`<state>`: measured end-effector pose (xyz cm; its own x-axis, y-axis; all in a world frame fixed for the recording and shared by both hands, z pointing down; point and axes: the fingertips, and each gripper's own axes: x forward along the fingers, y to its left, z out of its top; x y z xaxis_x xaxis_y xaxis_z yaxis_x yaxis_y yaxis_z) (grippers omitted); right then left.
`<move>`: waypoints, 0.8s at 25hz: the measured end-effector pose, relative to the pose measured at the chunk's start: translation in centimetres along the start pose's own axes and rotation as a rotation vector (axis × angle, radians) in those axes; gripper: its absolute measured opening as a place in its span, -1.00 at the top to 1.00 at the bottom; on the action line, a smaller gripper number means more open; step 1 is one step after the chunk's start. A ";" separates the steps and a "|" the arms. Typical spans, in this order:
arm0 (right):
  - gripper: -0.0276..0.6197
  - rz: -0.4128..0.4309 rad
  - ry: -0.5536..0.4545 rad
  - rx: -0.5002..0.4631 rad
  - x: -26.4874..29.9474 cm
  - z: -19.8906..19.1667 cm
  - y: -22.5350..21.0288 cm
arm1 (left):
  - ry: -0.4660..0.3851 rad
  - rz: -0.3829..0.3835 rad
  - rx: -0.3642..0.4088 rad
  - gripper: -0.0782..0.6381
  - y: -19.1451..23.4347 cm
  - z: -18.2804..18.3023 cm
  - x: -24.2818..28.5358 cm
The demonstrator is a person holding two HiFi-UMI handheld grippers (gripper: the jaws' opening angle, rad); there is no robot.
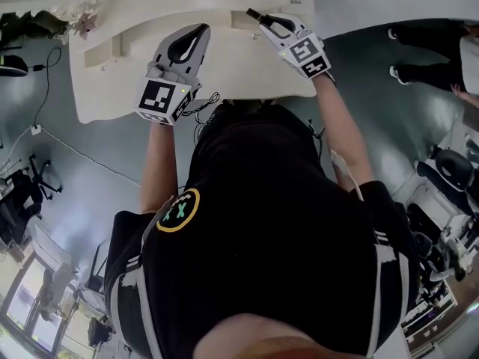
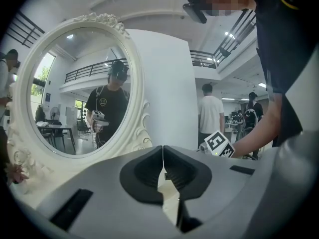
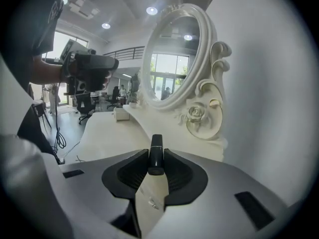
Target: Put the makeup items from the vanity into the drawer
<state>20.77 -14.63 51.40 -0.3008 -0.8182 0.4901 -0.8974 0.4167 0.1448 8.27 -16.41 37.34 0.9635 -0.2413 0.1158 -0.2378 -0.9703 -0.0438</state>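
A tall, bright hall with a glossy grey floor [image 1: 90, 170], recessed ceiling lights and a railed balcony surrounds the scene; a person in a white shirt [image 2: 210, 113] stands in the background. A white wall panel [image 2: 169, 83] backs a cream vanity counter [image 1: 247, 69] with a curved front edge. On it stands an oval mirror [image 3: 174, 54] in an ornate carved frame with a rose at its base. The left hand-held gripper [image 2: 163, 151] hovers over the left half of the counter, its jaws pressed together with nothing between them. The right hand-held gripper [image 1: 263, 21], near the counter's back edge, pinches a slim black makeup tube [image 3: 156, 151] above the surface beside the mirror's base.
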 end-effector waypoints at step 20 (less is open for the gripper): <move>0.49 0.042 0.065 0.054 3.4 -3.4 -0.3 | 0.007 0.021 -0.003 0.71 0.4 0.0 -0.9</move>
<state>21.12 -16.25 55.93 -0.3185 -0.7722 0.5498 -0.9009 0.4269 0.0777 7.29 -16.60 37.18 0.9574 -0.2619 0.1218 -0.2584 -0.9651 -0.0434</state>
